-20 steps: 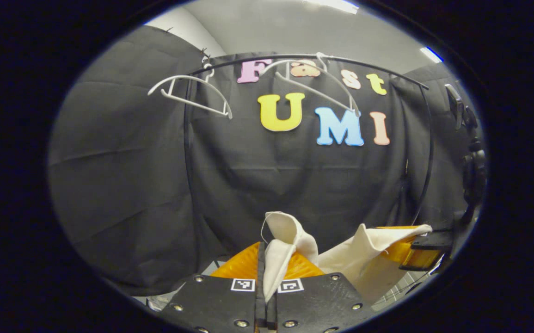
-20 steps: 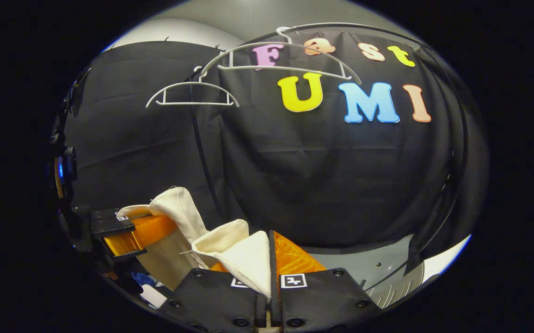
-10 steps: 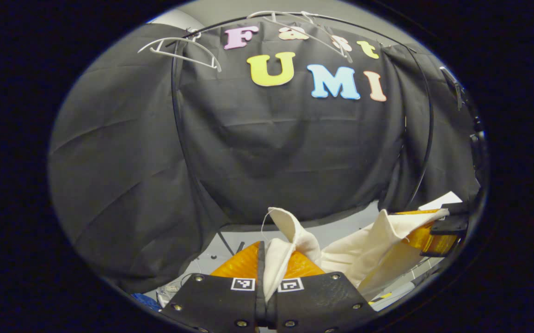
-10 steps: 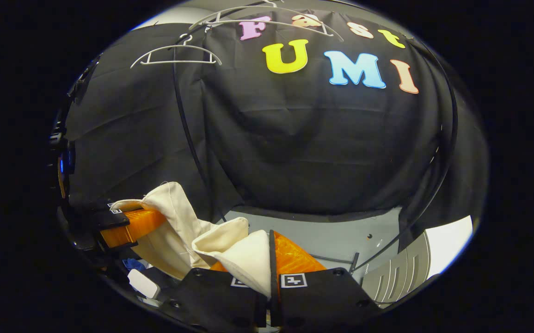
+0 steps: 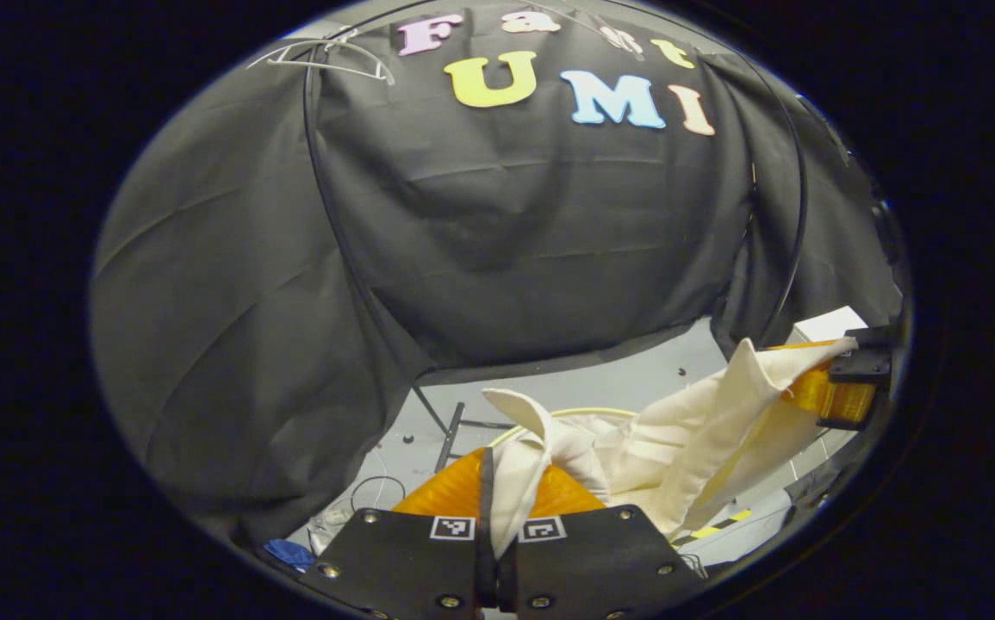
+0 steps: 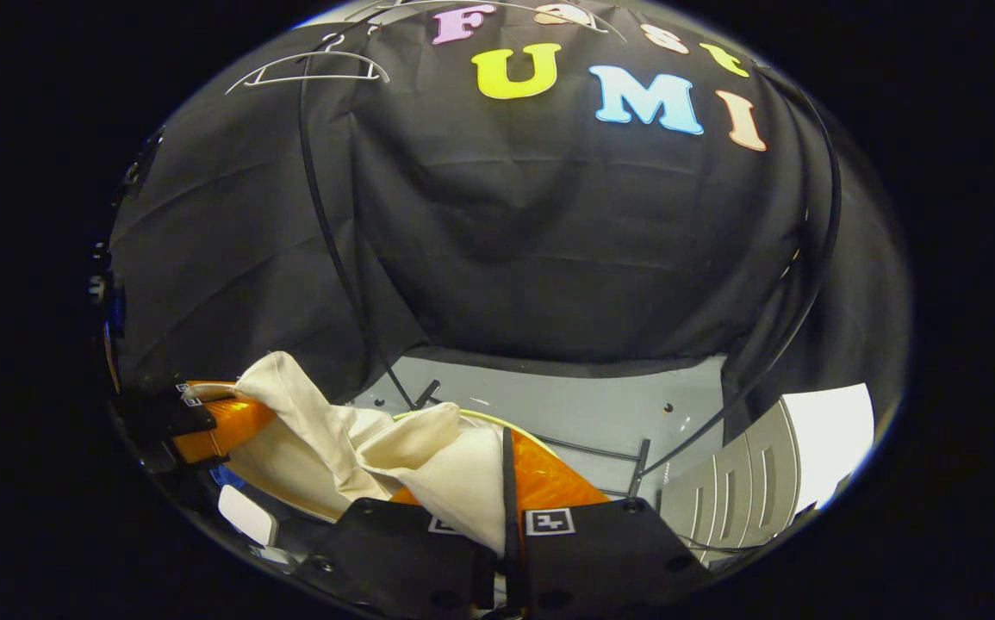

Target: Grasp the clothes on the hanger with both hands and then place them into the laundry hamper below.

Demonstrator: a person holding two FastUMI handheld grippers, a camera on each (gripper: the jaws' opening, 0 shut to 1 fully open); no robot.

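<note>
A cream garment (image 5: 704,430) stretches between both grippers, off the hangers. My left gripper (image 5: 490,482) is shut on one bunched end of it at the bottom of the left gripper view. At the right edge of that view, the right gripper (image 5: 837,387) pinches the other end. In the right gripper view my right gripper (image 6: 506,469) is shut on the garment (image 6: 325,430), and the left gripper (image 6: 213,422) holds the far end at the left. The pale curved rim of the hamper (image 5: 579,412) (image 6: 497,419) peeks out just behind and below the hanging cloth.
Two bare white hangers (image 5: 325,56) (image 6: 307,69) hang on the black rail of the clothes rack (image 5: 325,198) high above. The rack's feet (image 5: 450,426) rest on the grey floor. A white slatted panel (image 6: 738,499) stands at the right. Small clutter (image 5: 290,551) lies at the lower left.
Both grippers have come down with the garment still held. The hangers have slid to the top of the views, and the grey floor and the hamper's rim have come into sight.
</note>
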